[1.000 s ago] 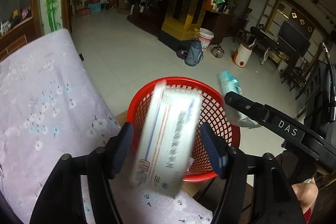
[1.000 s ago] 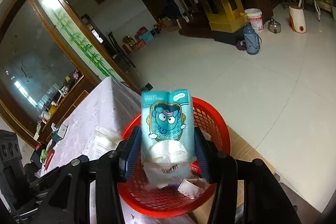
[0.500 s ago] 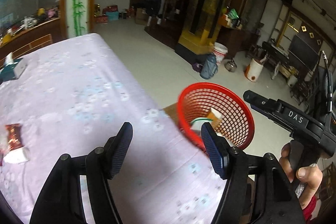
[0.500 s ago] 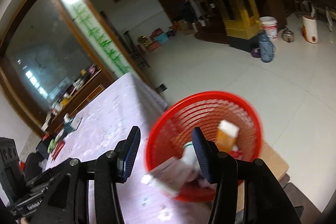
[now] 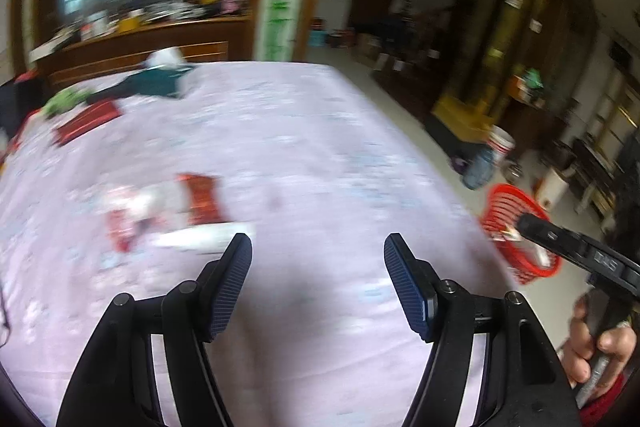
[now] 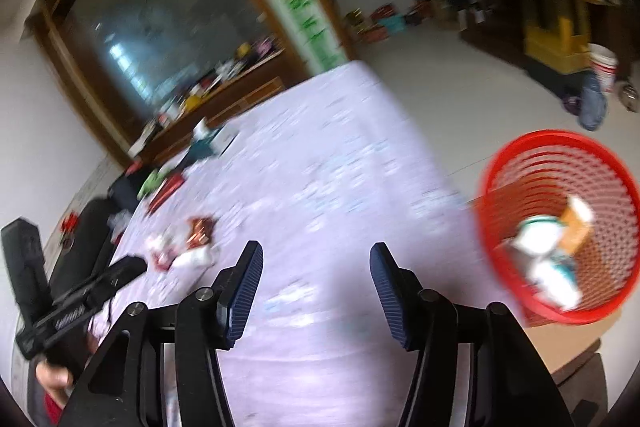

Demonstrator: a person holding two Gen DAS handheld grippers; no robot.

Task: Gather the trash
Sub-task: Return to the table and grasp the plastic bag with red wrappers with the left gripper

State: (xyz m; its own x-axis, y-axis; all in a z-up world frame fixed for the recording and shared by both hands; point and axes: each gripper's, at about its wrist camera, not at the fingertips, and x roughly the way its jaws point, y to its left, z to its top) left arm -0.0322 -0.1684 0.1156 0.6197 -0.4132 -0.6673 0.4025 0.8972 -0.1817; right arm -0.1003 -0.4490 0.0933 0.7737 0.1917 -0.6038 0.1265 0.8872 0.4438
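Table (image 5: 320,147) lies under your two tools. Wrappers (image 5: 168,211) on table, ahead and left of your left tool. Basket (image 6: 560,227) off table edge, right of your right tool, boxes (image 6: 552,247) inside. Cabinet (image 5: 136,47) behind table.

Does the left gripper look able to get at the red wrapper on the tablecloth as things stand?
Probably yes: the left gripper is open and empty, and the red wrapper lies just ahead on the tablecloth, nothing between.

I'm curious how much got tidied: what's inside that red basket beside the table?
The red basket holds several blurred pieces: white packets, an orange-and-white carton and something white with teal. Anything beneath them is covered, and the blur hides details.
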